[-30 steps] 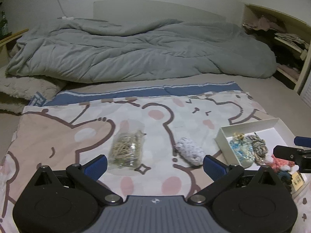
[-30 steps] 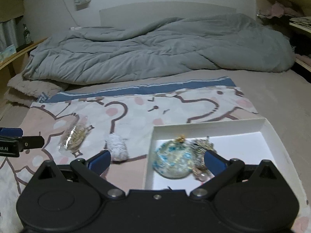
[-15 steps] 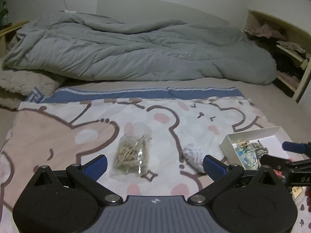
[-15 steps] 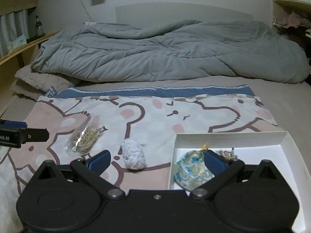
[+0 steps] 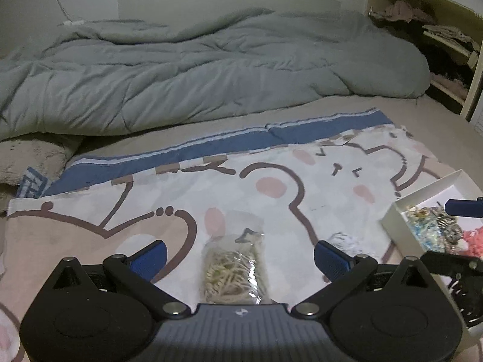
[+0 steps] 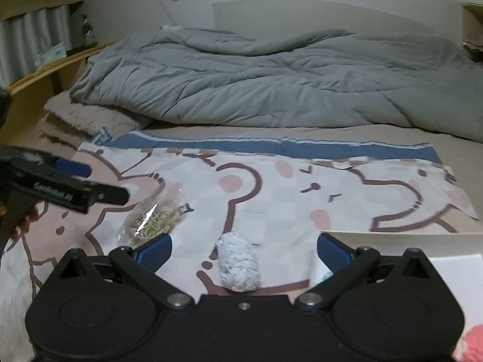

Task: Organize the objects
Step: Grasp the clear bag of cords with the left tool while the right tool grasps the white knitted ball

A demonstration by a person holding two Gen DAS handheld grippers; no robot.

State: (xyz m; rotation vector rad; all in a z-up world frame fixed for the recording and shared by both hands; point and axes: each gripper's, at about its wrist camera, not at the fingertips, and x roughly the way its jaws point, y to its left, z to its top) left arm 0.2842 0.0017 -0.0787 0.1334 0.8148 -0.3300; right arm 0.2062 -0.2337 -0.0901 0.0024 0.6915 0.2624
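Both tongs gape: left (image 5: pixel 240 258) framing bag (image 5: pixel 232 274), right (image 6: pixel 243 250) framing bundle (image 6: pixel 238 267)

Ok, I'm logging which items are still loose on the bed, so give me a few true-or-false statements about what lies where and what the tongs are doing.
1. The clear plastic bag of tan rubber bands lies between the left tongs' open fingers. True.
2. The white knitted yarn bundle sits inside the white cardboard box. False: it lies on the cartoon bear blanket.
3. The right tongs grip the bundle. False: open, empty.
4. The box holds colourful trinkets. True.
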